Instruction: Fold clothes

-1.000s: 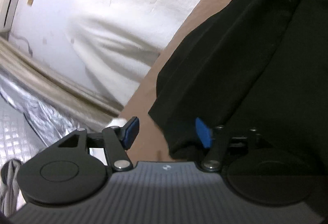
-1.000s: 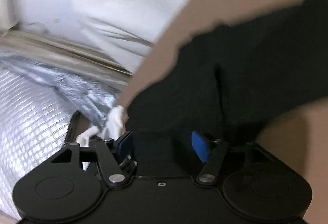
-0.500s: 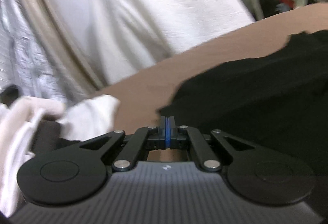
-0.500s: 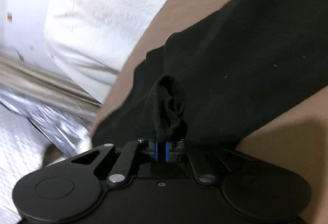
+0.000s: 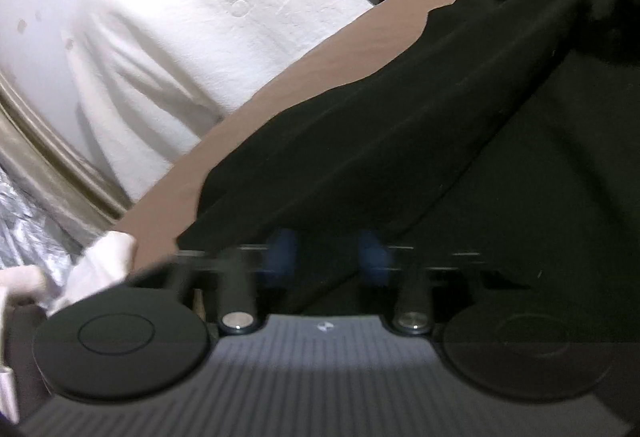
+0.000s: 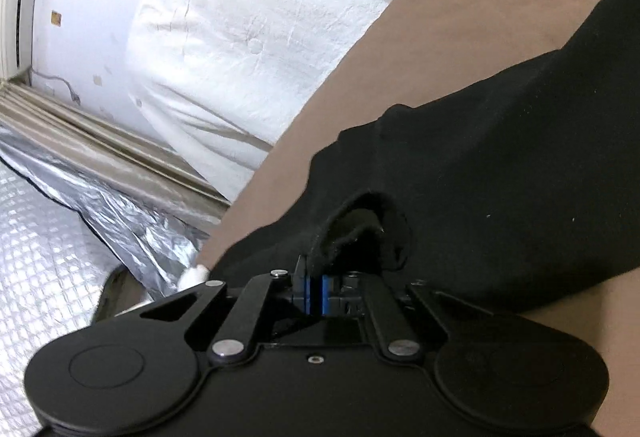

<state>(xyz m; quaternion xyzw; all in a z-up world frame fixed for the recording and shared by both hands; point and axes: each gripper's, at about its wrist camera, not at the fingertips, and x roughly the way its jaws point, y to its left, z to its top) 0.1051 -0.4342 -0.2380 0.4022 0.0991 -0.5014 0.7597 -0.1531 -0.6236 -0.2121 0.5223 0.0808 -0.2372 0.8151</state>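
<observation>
Right gripper (image 6: 316,293) had been wide a second before. Now it was shut tight on a bunched bit of the black cloth's (image 6: 500,141) near edge. Left gripper (image 5: 326,257) had been shut on nothing, beside the cloth. Now its blue pads (image 5: 280,257) looked blurry and a little apart, with the near left edge between them. The cloth lay spread on the brown top (image 6: 460,17), with a white sheet (image 5: 200,17) far behind. One side was held, so the fold could soon begin.

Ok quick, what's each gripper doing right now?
Left gripper: blurred, jaws apart, black garment between, not clamped.
Right gripper: shut on the black garment's bunched edge.
</observation>
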